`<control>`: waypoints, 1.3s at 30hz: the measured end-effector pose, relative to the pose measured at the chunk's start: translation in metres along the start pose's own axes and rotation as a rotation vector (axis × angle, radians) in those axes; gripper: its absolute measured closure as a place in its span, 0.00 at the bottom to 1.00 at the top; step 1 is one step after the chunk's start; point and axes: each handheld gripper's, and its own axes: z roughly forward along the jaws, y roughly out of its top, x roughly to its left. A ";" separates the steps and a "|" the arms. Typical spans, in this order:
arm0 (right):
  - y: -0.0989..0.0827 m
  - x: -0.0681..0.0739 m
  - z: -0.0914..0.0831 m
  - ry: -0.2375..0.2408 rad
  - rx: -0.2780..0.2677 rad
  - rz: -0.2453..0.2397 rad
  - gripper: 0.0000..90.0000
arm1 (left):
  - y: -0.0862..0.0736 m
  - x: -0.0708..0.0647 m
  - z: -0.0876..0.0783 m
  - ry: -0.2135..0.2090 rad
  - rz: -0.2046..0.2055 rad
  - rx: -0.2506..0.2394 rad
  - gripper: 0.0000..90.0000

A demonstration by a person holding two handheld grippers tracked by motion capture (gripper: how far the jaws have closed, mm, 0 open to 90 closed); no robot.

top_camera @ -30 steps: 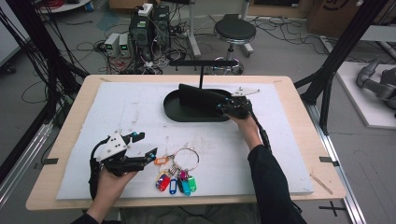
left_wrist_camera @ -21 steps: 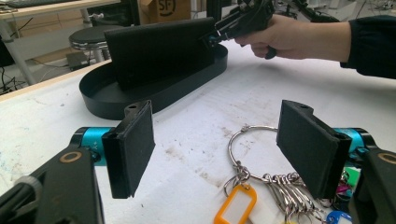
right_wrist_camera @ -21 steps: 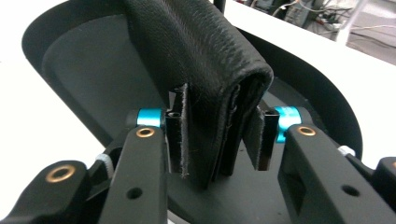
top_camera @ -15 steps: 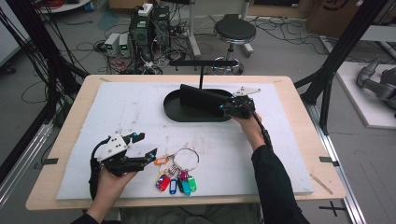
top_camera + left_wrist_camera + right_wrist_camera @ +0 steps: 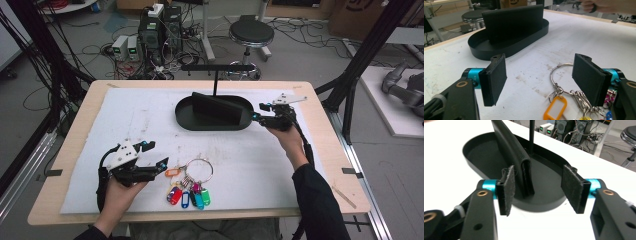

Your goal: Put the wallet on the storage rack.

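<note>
Over at the far right of the white mat, my right gripper (image 5: 263, 114) sits just off the right end of the black oval tray (image 5: 186, 120), its jaws apart with nothing between them; they have just been opening, and in the right gripper view the upright black divider (image 5: 511, 147) standing in the tray lies just beyond the pads, not pinched by them. Near the front edge, my left gripper (image 5: 161, 167) is also open and empty, its jaws pointing right at the key ring (image 5: 199, 170), which lies flat on the mat with its bunch of coloured tags (image 5: 187, 194) fanned out toward me.

I judge the job in hand to be picking up that ring with the left gripper. To do it well, I would slide forward low along the mat until one pad passes each side of the metal loop, where the wire is clear of the tags. Then I would close on the wire itself, not on the loose tags, which would slip and swing. A slow lift should keep the bunch from twisting free. Meanwhile the right gripper should stay clear of the tray.
</note>
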 end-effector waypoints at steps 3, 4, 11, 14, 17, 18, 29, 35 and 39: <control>-0.007 -0.001 -0.018 0.009 -0.020 0.032 0.45 | -0.001 0.002 0.003 0.005 -0.004 0.004 0.31; -0.009 0.000 -0.025 0.012 -0.025 0.038 0.45 | -0.002 0.003 0.004 0.007 -0.003 0.012 0.31; -0.031 0.009 -0.057 0.034 -0.083 0.133 0.35 | -0.008 0.007 0.006 0.016 -0.008 0.032 0.31; -0.039 0.017 -0.062 0.038 -0.090 0.148 0.35 | -0.008 0.009 0.007 0.026 -0.013 0.032 0.31; -0.046 0.027 -0.068 0.032 -0.105 0.153 0.35 | -0.008 0.008 0.006 0.031 -0.003 0.036 0.31; -0.048 0.029 -0.070 0.034 -0.115 0.153 0.35 | -0.008 0.007 0.006 0.031 -0.003 0.035 0.31; -0.053 0.027 -0.072 0.002 -0.120 0.183 0.31 | -0.010 0.009 0.008 0.022 -0.010 0.041 0.31; -0.055 0.026 -0.074 -0.004 -0.122 0.187 0.31 | -0.009 0.007 0.009 0.019 0.000 0.042 0.31; -0.056 0.026 -0.076 -0.011 -0.128 0.186 0.31 | -0.008 0.008 0.010 0.021 -0.001 0.040 0.31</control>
